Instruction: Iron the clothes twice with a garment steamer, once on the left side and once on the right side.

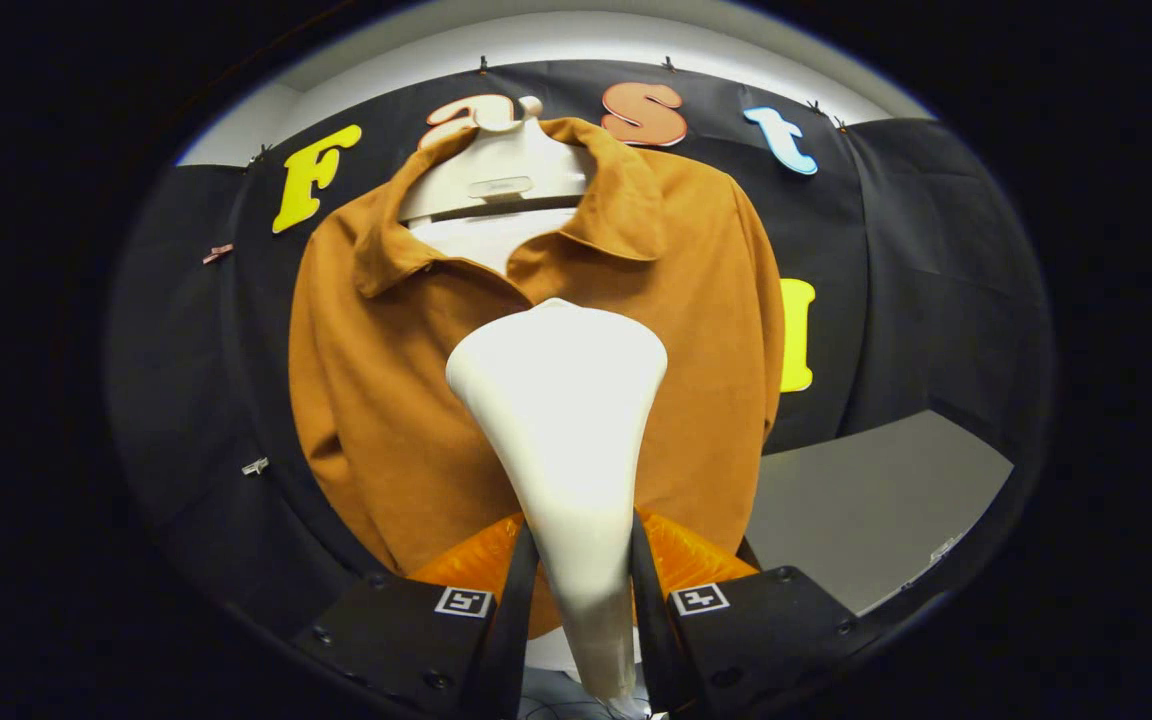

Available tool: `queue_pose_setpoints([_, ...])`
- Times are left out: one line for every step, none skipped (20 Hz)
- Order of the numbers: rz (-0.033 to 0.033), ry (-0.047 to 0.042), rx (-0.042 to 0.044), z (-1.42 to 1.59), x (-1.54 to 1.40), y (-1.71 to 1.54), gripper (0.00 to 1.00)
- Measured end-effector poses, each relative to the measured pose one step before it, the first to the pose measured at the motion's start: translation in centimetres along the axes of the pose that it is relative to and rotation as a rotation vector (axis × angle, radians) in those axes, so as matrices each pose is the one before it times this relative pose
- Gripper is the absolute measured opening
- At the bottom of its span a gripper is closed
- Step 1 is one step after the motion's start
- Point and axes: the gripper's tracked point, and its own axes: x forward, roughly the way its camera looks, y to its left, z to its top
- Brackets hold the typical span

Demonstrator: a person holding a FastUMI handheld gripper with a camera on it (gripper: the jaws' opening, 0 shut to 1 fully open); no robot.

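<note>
The garment steamer [561, 420] is smooth, glossy white plastic, a slim handle flaring into a broad rounded head. The gripper [584, 590] is clamped on that handle, a finger pressing either side. Its long axis runs from the fingers toward 12 o'clock, the head facing the chest of a matte, suede-like brown shirt [416, 400] hanging on a pale hanger [496, 170] just beyond

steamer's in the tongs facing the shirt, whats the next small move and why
Probably shift the steamer toward one side of the shirt and ease it closer. The tongs are shut on the steamer's handle, and its head sits over the shirt's middle, below the collar, so neither side panel is lined up for a pass yet.
</note>
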Motion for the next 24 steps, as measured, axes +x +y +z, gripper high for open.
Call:
queue_pose_setpoints([0.01175,-0.007,0.00007,0.141,-0.009,0.799,0.5])
queue_pose_setpoints([0.00924,-0.00428,-0.00258,0.038,0.173,0.764,0.5])
queue_pose_setpoints([0.00793,-0.00035,-0.00544,-0.001,0.161,0.821,0.5])
queue_pose_setpoints([0.00774,-0.00021,-0.00456,-0.016,0.191,0.684,0.5])
queue_pose_setpoints([0.00772,0.00506,-0.00267,-0.182,0.244,0.654,0.5])
queue_pose_setpoints([0.00729,0.00386,-0.00273,-0.179,0.215,0.666,0.5])
queue_pose_setpoints([0.00606,0.00293,-0.00332,-0.192,0.136,0.677,0.5])
queue_pose_setpoints([0.00738,0.00329,-0.00508,-0.166,0.205,0.726,0.5])
queue_pose_setpoints([0.00761,0.00308,-0.00574,-0.182,0.136,0.659,0.5])
queue_pose_setpoints([0.00715,0.0017,-0.00532,-0.247,0.193,0.61,0.5])
queue_pose_setpoints([0.00394,0.00388,-0.00511,-0.151,0.328,0.86,0.5])
queue_pose_setpoints([0.0021,0.00618,-0.00204,-0.213,0.367,0.351,0.5])
queue_pose_setpoints([0.00081,0.00976,0.00113,-0.313,0.417,0.324,0.5])
queue_pose_setpoints([0.00075,0.01335,0.00297,-0.486,0.381,0.256,0.5])
queue_pose_setpoints([-0.00206,0.01294,0.00151,-0.419,0.369,0.186,0.5])
queue_pose_setpoints([-0.00467,0.01537,0.00015,-0.463,0.433,0.142,0.5])
queue_pose_setpoints([-0.00749,0.00705,-0.00158,-0.289,0.343,0.041,0.5])
queue_pose_setpoints([-0.00438,0.00933,0.00018,-0.308,0.298,0.012,0.5])
queue_pose_setpoints([-0.00456,0.01086,0.00176,-0.413,0.397,-0.058,0.5])
queue_pose_setpoints([-0.00486,0.01197,0.00163,-0.44,0.355,-0.009,0.5])
queue_pose_setpoints([-0.00638,0.01362,0.00202,-0.457,0.32,-0.043,0.5])
queue_pose_setpoints([-0.00628,0.01288,0.0019,-0.408,0.278,-0.079,0.5])
queue_pose_setpoints([-0.00552,0.01297,0.00208,-0.416,0.305,-0.049,0.5])
queue_pose_setpoints([-0.00366,0.01176,0.00246,-0.336,0.256,0.027,0.5])
